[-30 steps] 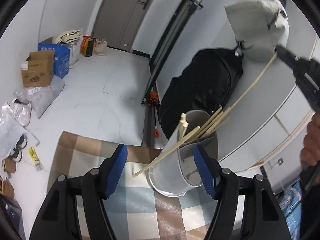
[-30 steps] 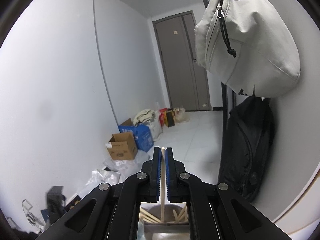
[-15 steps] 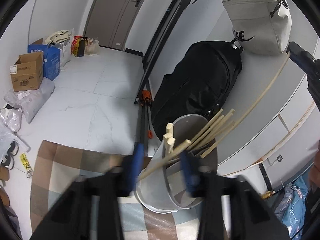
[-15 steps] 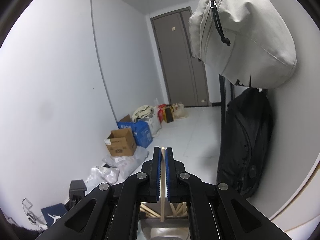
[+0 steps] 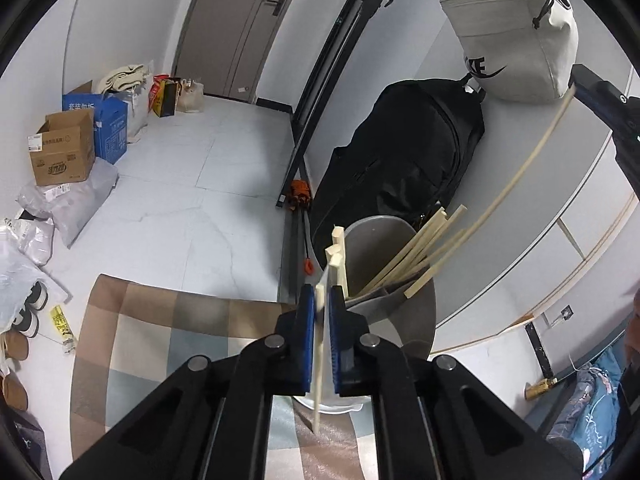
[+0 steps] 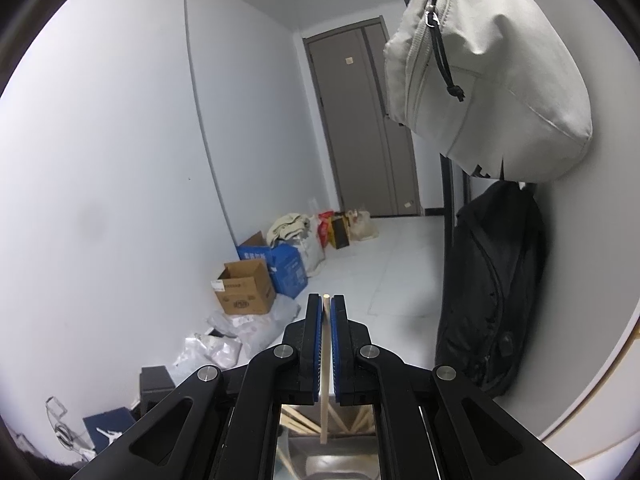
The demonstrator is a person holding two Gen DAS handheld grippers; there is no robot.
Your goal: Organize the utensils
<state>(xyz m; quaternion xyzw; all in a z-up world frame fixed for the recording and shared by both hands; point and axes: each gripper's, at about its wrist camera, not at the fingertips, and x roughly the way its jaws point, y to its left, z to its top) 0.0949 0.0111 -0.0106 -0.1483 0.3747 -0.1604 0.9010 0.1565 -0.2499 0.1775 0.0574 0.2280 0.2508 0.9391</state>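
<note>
We have the left gripper [image 5: 320,322] just closed, its jaws pinching a wooden chopstick [image 5: 319,364] against the rim of the metal utensil holder [image 5: 404,322] on the tabletop; the right gripper [image 6: 326,322] pinches another chopstick [image 6: 325,408] above it. Light, stiff and slick, they seem best gripped mid-shaft.

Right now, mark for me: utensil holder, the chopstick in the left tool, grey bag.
utensil holder [image 5: 416,316], left wrist view, bare outer wall at right.
chopstick in the left tool [image 5: 319,360], left wrist view, shaft between the pads.
grey bag [image 6: 500,92], right wrist view, middle of its fabric.
</note>
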